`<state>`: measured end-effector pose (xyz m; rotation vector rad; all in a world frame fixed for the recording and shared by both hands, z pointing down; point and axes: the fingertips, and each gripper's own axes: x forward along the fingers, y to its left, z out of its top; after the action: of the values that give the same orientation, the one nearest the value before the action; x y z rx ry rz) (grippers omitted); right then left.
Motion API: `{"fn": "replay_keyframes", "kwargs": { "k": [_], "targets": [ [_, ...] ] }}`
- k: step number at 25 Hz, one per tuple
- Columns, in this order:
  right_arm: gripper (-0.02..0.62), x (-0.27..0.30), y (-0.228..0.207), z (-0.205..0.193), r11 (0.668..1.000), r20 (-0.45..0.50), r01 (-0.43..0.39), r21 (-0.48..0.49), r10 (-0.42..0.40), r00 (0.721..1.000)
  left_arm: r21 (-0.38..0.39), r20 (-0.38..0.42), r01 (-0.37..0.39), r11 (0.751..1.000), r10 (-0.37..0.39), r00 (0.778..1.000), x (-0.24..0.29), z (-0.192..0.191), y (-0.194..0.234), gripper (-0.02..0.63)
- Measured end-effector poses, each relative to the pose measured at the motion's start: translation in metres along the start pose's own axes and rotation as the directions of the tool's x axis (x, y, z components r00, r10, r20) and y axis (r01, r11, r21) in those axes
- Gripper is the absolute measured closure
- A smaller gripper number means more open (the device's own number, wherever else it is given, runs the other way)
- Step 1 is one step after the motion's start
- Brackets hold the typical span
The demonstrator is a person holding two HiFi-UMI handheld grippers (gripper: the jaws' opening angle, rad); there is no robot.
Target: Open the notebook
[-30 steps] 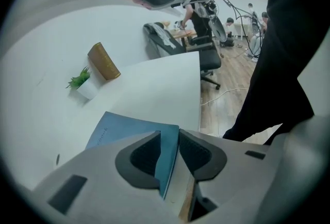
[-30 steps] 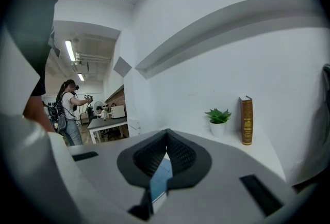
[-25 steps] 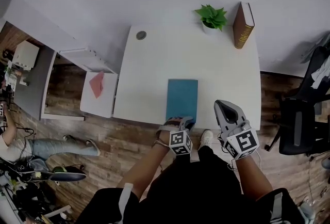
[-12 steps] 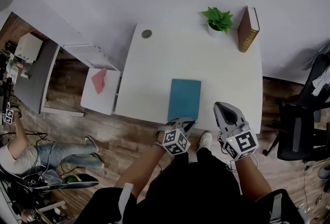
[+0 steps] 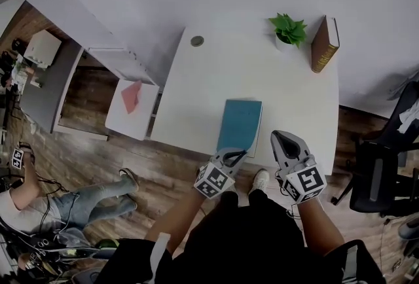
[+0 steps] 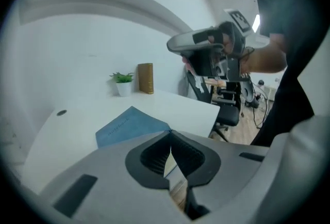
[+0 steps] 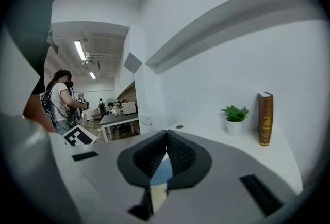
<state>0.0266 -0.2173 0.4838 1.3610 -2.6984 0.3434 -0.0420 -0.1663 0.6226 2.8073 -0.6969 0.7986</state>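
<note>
Lying lengthwise near the front edge of the white rectangular table, the teal rectangular notebook has its spine toward the left, and a pale strip of pages shows along its right side. Its near right corner is caught by the grey left gripper, which reaches in from the table's front edge. In the left gripper view the two black pads are pressed together at their tips right on the corner of the teal cover, which looks lifted a little, with pale paper showing below it through the slot between the pads. The grey right gripper hangs in the air just to the right of the notebook, apart from it. In the right gripper view its jaw tips meet with nothing between them; only the table and a bit of teal show past the slot. At the table's far right stand a small green potted plant and an upright brown hardback book, close together. A black office chair stands on the wooden floor to the right.
</note>
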Motion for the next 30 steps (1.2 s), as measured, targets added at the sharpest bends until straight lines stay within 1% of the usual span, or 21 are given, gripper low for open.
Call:
{"fn": "replay_keyframes", "kwargs": {
  "k": [2, 3, 4, 5, 6, 8, 11, 12, 14, 16, 18, 20, 22, 23, 26, 27, 28, 29, 30],
  "targets": [
    [0.594, 0.005, 0.003, 0.002, 1.0, -0.004, -0.012, -0.004, 0.012, 1.0, -0.102, 0.081, 0.0, 0.995, 0.008, 0.997, -0.012, 0.011, 0.009, 0.595],
    [0.594, 0.007, 0.005, 0.003, 1.0, -0.005, -0.017, -0.005, 0.017, 1.0, -0.171, 0.133, 0.014, 0.985, 0.009, 0.991, -0.019, 0.015, 0.014, 0.595],
    [0.594, 0.009, 0.008, 0.003, 1.0, -0.006, -0.022, -0.007, 0.022, 1.0, -0.248, 0.192, 0.038, 0.968, 0.01, 0.981, -0.027, 0.019, 0.019, 0.595],
    [0.594, 0.011, 0.01, 0.004, 1.0, -0.006, -0.025, -0.01, 0.025, 1.0, -0.324, 0.25, 0.067, 0.944, 0.018, 0.968, -0.035, 0.021, 0.025, 0.595],
    [0.594, 0.012, 0.013, 0.004, 1.0, -0.005, -0.029, -0.012, 0.029, 1.0, -0.392, 0.302, 0.095, 0.915, 0.031, 0.953, -0.043, 0.022, 0.031, 0.595],
    [0.594, 0.015, 0.017, 0.005, 0.999, -0.002, -0.036, -0.019, 0.036, 0.999, -0.5, 0.381, 0.14, 0.855, 0.071, 0.922, -0.058, 0.02, 0.042, 0.595],
    [0.594, 0.02, 0.021, 0.006, 0.999, -0.002, -0.047, -0.028, 0.047, 0.999, -0.618, 0.468, 0.196, 0.761, 0.156, 0.87, -0.078, 0.011, 0.057, 0.595],
    [0.594, 0.022, 0.022, 0.006, 0.998, -0.003, -0.05, -0.029, 0.05, 0.999, -0.654, 0.492, 0.215, 0.725, 0.191, 0.849, -0.085, 0.007, 0.063, 0.595],
    [0.594, 0.025, 0.024, 0.005, 0.998, -0.004, -0.056, -0.028, 0.056, 0.998, -0.724, 0.528, 0.256, 0.64, 0.277, 0.803, -0.099, -0.004, 0.074, 0.595],
    [0.594, 0.028, 0.026, 0.005, 0.998, -0.006, -0.062, -0.029, 0.062, 0.998, -0.779, 0.547, 0.295, 0.553, 0.369, 0.752, -0.113, -0.018, 0.087, 0.595],
    [0.594, 0.03, 0.028, 0.005, 0.997, -0.009, -0.067, -0.031, 0.067, 0.998, -0.817, 0.542, 0.318, 0.481, 0.452, 0.709, -0.127, -0.034, 0.099, 0.595],
    [0.594, 0.032, 0.03, 0.004, 0.997, -0.011, -0.072, -0.032, 0.071, 0.997, -0.84, 0.53, 0.332, 0.43, 0.516, 0.673, -0.138, -0.05, 0.11, 0.595],
    [0.594, 0.034, 0.033, 0.002, 0.997, -0.015, -0.077, -0.031, 0.076, 0.997, -0.853, 0.519, 0.346, 0.391, 0.566, 0.64, -0.148, -0.063, 0.12, 0.595],
    [0.594, 0.036, 0.034, 0.002, 0.996, -0.018, -0.079, -0.03, 0.079, 0.997, -0.861, 0.508, 0.348, 0.371, 0.588, 0.629, -0.151, -0.07, 0.125, 0.594],
    [0.594, 0.039, 0.037, 0.0, 0.996, -0.025, -0.085, -0.03, 0.084, 0.996, -0.884, 0.466, 0.356, 0.303, 0.637, 0.614, -0.156, -0.095, 0.138, 0.594],
    [0.594, 0.039, 0.037, -0.001, 0.996, -0.027, -0.086, -0.032, 0.085, 0.996, -0.888, 0.456, 0.36, 0.286, 0.649, 0.609, -0.156, -0.101, 0.142, 0.592],
    [0.594, 0.04, 0.037, -0.002, 0.996, -0.03, -0.086, -0.034, 0.085, 0.996, -0.893, 0.446, 0.355, 0.277, 0.659, 0.606, -0.155, -0.106, 0.146, 0.592],
    [0.594, 0.04, 0.036, -0.003, 0.996, -0.033, -0.086, -0.036, 0.085, 0.996, -0.902, 0.427, 0.338, 0.268, 0.668, 0.609, -0.155, -0.111, 0.15, 0.592],
    [0.594, 0.04, 0.035, -0.003, 0.996, -0.035, -0.086, -0.038, 0.085, 0.996, -0.92, 0.389, 0.301, 0.252, 0.678, 0.623, -0.154, -0.119, 0.152, 0.592]
  ]
}}
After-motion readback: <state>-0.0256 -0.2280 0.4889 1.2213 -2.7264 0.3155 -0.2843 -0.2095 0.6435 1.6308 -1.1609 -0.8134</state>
